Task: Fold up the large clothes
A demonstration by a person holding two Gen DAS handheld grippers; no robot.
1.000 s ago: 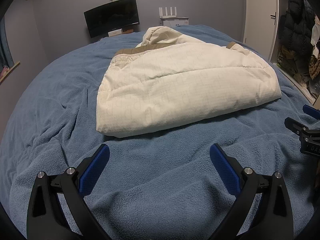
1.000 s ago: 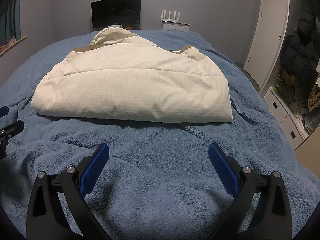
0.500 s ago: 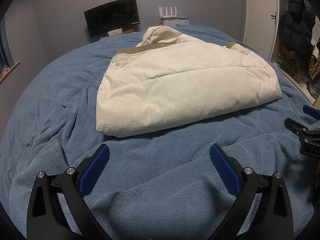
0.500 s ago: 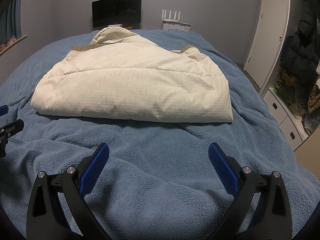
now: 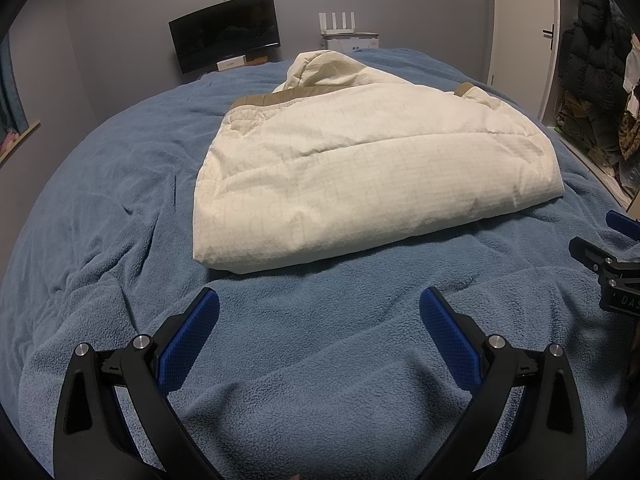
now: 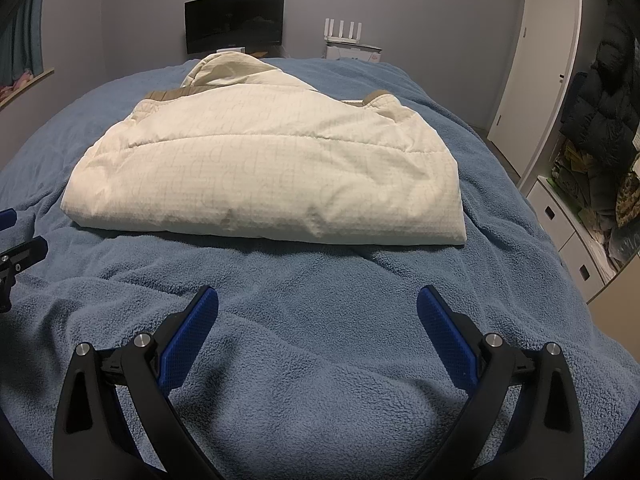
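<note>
A cream padded jacket (image 5: pixel 360 168) lies folded into a thick rectangle on the blue fleece blanket (image 5: pixel 120 208), its hood at the far end; it also shows in the right wrist view (image 6: pixel 272 176). My left gripper (image 5: pixel 319 312) is open and empty, hovering over the blanket short of the jacket's near left corner. My right gripper (image 6: pixel 317 310) is open and empty, short of the jacket's near edge. The right gripper's tip shows at the right edge of the left wrist view (image 5: pixel 608 260). The left gripper's tip shows at the left edge of the right wrist view (image 6: pixel 20 256).
The blanket (image 6: pixel 320 360) covers the whole bed. A dark monitor (image 6: pixel 235 20) and a white router (image 6: pixel 346 34) stand past the bed's far end. A white door (image 6: pixel 536 64) and shelves with dark clothes (image 6: pixel 600 120) are to the right.
</note>
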